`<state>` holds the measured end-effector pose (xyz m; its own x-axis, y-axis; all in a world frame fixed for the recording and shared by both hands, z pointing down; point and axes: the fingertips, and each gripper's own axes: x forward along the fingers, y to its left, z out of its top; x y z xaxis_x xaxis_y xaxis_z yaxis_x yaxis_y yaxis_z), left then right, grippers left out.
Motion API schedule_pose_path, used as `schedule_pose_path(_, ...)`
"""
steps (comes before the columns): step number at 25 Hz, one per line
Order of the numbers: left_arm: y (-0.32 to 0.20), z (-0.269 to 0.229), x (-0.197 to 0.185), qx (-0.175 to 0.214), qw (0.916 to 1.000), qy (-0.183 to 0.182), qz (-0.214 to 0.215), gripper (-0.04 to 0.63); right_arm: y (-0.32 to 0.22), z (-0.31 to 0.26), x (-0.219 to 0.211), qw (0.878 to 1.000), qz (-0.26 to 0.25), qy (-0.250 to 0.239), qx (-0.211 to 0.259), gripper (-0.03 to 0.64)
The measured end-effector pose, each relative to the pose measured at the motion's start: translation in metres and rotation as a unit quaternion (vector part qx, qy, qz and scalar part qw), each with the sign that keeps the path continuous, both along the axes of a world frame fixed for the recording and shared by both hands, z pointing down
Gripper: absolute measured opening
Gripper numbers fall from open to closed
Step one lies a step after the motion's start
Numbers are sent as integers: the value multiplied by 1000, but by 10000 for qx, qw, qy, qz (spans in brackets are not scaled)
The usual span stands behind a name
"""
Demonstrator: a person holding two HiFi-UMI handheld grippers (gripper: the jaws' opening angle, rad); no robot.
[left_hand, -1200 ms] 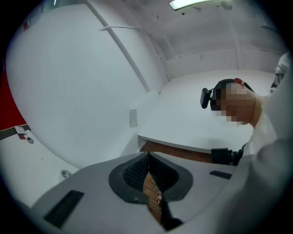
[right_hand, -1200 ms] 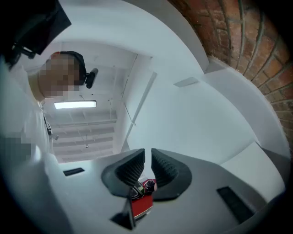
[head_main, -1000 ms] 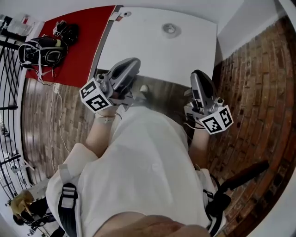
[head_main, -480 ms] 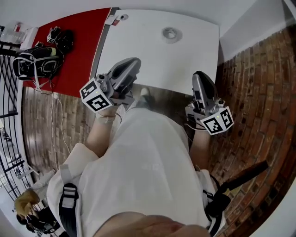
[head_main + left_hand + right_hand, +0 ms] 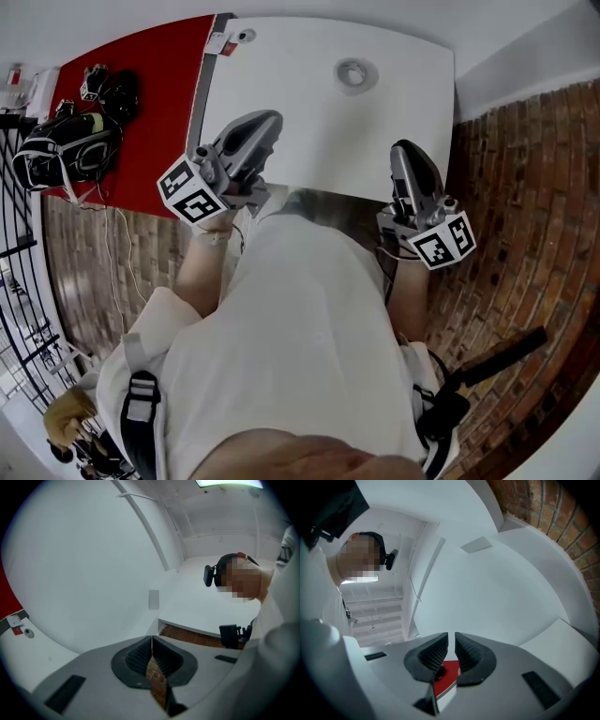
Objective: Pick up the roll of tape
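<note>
The small pale grey roll of tape [image 5: 356,72] lies flat on the white rectangular table [image 5: 300,84], toward its far edge, well apart from both tools; the left hand-held gripper [image 5: 270,122] has its jaws pressed together on nothing; the right hand-held gripper [image 5: 404,148] shows a narrow, empty gap; both hang over the table's near edge.

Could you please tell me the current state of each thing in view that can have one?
Roll of tape: lying flat on the white table, untouched, clear of both grippers.
Left gripper: jaws shut, empty.
Right gripper: jaws slightly apart, nothing between them.
Black bag: lying on the red surface, not held.
</note>
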<state>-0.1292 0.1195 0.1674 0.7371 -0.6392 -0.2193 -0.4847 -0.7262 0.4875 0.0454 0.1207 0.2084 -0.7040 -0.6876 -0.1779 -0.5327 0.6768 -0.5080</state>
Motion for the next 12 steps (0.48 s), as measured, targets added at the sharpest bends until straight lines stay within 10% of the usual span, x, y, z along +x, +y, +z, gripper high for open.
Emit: schedule_pose_path(12, -84, 23, -74, -150, 9997, 25, 180, 8, -65, 13, -68, 9986, 253, 361, -278, 60)
